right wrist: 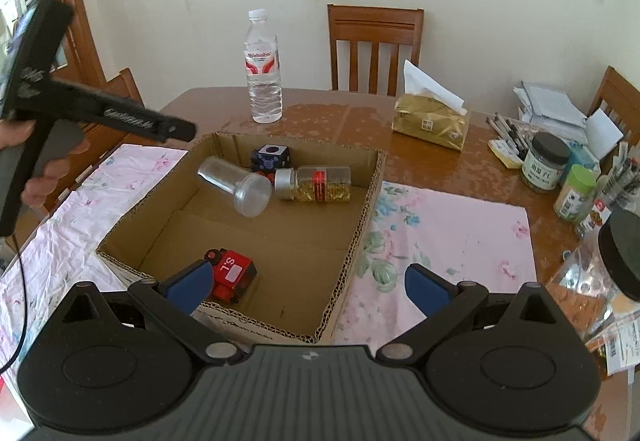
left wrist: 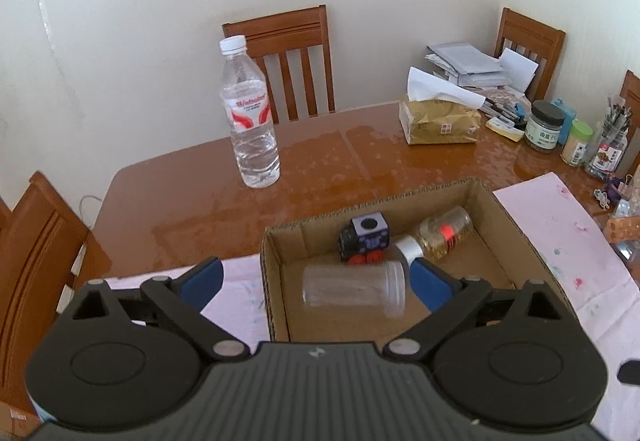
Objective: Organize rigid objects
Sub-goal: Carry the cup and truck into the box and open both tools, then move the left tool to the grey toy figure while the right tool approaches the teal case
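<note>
— Blue-tipped jaws of the left gripper [left wrist: 316,283] stand wide, gripping nothing?

— Yes. They hang over the cardboard box [left wrist: 516,225], and the clear jar [left wrist: 354,291] lies on its side between them, touching neither, as far as I can tell.

— And beyond that jar in the box?

— The dark toy cube-car [left wrist: 364,239] and the gold-filled bottle [left wrist: 438,235], lying down.

— The right gripper [right wrist: 308,285]?

— Wide too, empty, over the box's near wall. The red toy [right wrist: 232,275] sits in the box just beside its left jaw. The water bottle [right wrist: 263,71] stands on the table [right wrist: 472,169] behind the box.
</note>
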Motion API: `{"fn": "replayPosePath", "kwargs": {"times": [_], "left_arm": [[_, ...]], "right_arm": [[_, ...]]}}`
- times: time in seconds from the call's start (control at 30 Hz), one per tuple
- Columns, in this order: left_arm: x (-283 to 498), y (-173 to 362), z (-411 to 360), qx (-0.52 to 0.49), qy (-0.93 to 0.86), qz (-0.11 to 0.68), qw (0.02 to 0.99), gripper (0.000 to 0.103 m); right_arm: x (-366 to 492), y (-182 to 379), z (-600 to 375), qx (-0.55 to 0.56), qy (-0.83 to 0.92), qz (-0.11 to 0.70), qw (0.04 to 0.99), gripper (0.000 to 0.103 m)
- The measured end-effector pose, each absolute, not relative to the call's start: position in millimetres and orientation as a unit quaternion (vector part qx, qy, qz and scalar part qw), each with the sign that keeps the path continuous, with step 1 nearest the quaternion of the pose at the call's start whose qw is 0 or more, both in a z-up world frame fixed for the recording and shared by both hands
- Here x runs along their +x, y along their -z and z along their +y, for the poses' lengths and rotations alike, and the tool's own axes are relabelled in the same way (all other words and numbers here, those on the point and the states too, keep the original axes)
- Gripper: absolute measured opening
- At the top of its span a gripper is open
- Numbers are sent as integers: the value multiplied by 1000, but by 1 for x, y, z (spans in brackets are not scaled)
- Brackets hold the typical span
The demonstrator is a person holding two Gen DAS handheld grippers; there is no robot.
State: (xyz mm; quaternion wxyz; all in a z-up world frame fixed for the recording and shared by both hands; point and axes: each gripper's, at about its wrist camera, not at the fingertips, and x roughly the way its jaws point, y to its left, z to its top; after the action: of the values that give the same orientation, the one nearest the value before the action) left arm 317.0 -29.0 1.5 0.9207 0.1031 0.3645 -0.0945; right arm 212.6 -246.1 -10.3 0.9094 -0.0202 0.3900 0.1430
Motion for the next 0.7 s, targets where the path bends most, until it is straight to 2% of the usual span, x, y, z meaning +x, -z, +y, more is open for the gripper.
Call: {"fn": "replayPosePath", "kwargs": {"times": [0.4,0.7], "left_arm": [[251,14,-7,75,54,358,929,102],[200,54,-12,77,64,411,906,102]], "right_arm": [[194,25,-238,-39,-109,402,908,103],[180,50,-243,-29,-93,434,895,103]]}}
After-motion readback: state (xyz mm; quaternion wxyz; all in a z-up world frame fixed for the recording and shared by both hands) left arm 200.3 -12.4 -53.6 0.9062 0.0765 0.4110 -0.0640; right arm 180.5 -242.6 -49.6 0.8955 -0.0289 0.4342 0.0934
